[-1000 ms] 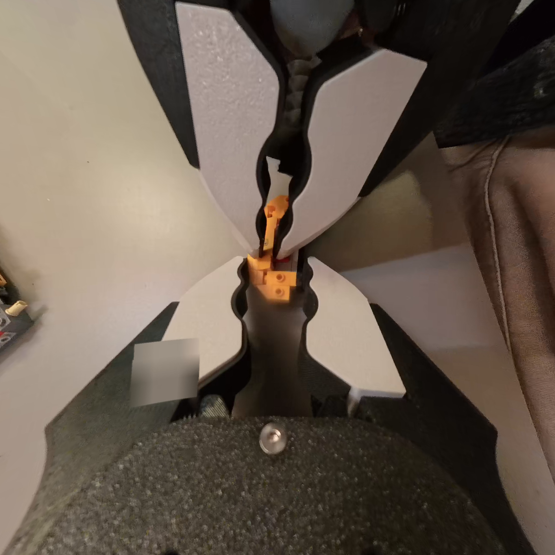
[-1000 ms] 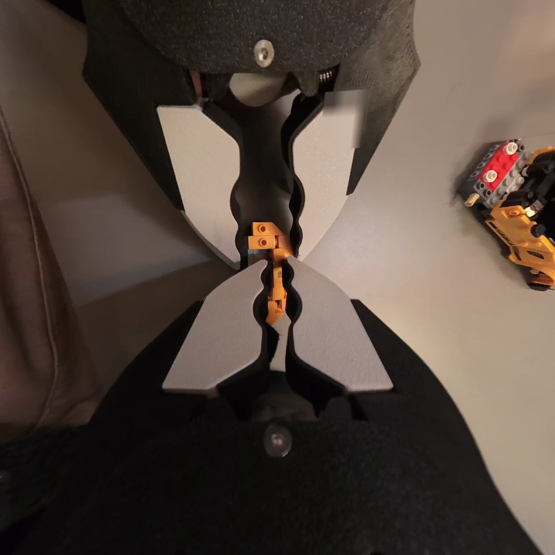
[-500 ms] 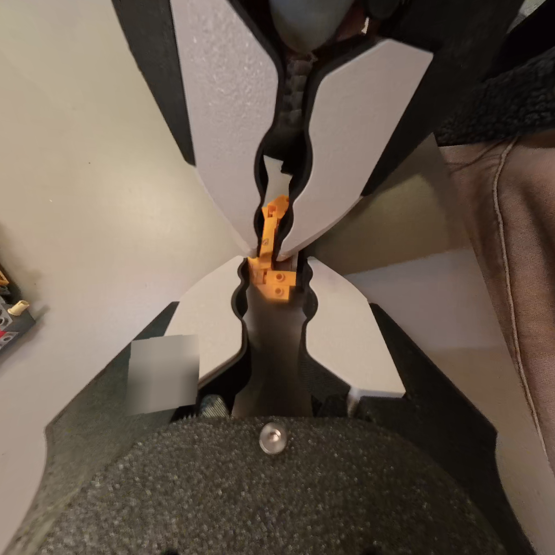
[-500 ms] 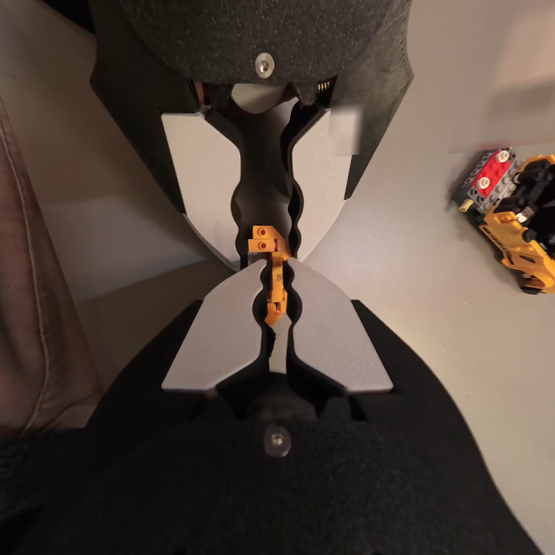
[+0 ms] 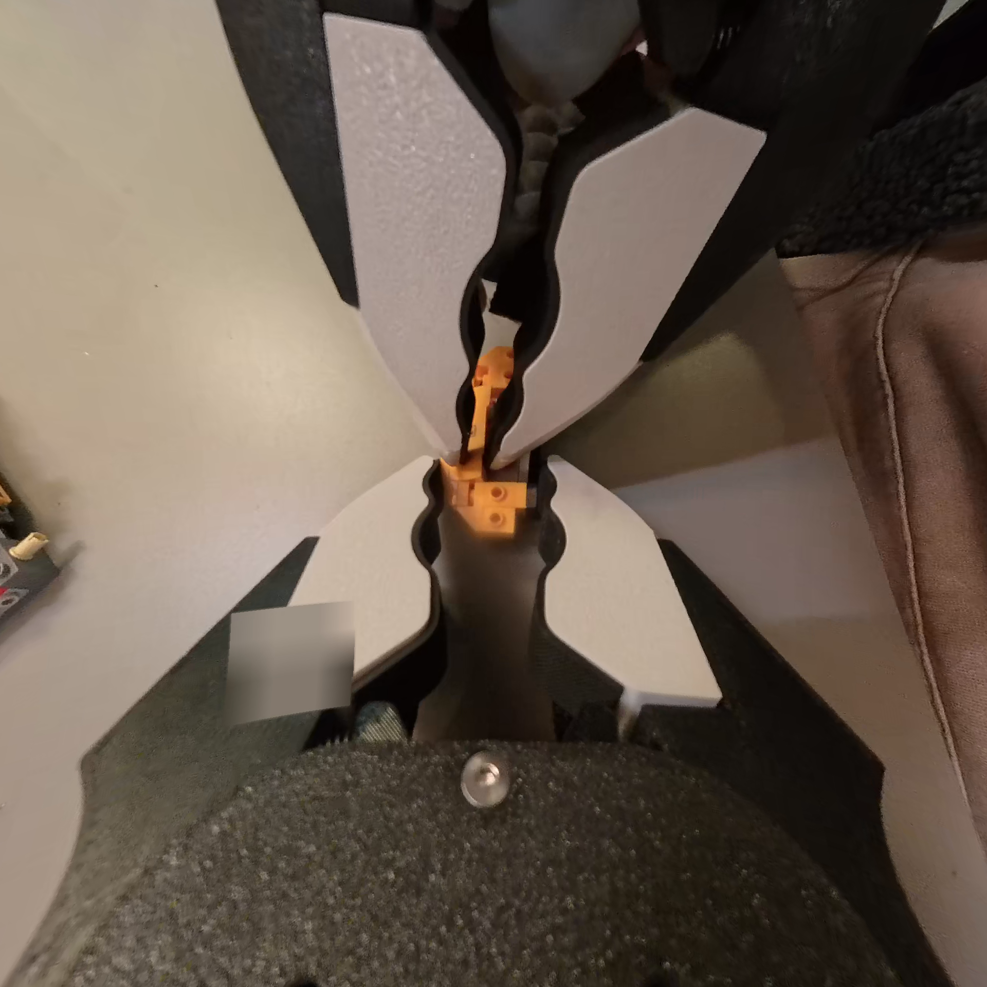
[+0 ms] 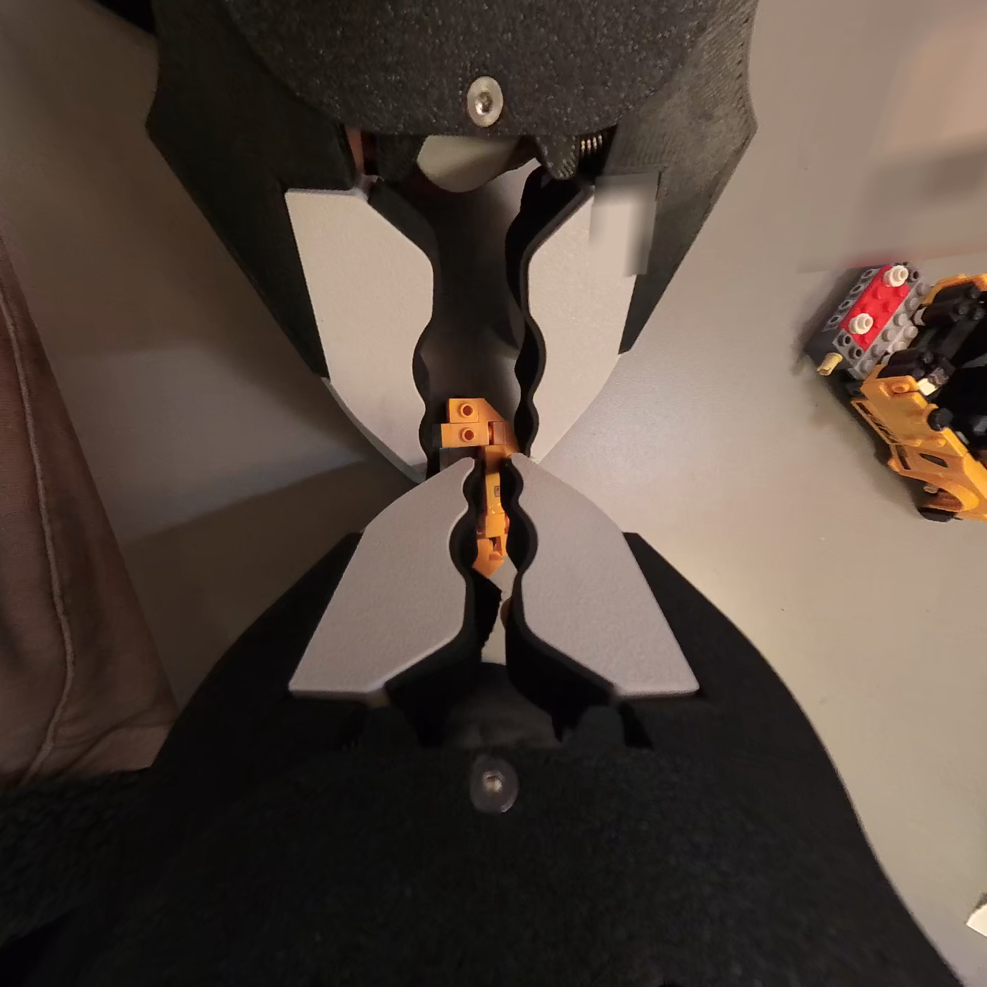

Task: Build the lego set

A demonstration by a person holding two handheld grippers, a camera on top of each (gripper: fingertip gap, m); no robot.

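Two grippers meet tip to tip: the left gripper (image 5: 486, 480) grips the orange brick cluster (image 5: 494, 507), the right gripper (image 6: 494, 470) pinches the orange strip (image 6: 492, 512). Little has shifted; the joint is judged still being pressed, near the half-built yellow vehicle (image 6: 929, 406).

Left gripper (image 5: 488, 470) with pale grey wavy-edged fingers (image 5: 368, 577) on a black grainy body, silver screw (image 5: 485, 775) behind the fingers, right gripper (image 6: 494, 478) alike, brown trouser fabric (image 5: 918, 480) beside them

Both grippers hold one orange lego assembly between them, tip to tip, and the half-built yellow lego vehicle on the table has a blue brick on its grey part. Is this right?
One detail is wrong: the brick on the grey part of the yellow lego vehicle is red, not blue, as the right wrist view shows. The left gripper and right gripper do hold the orange lego assembly tip to tip.
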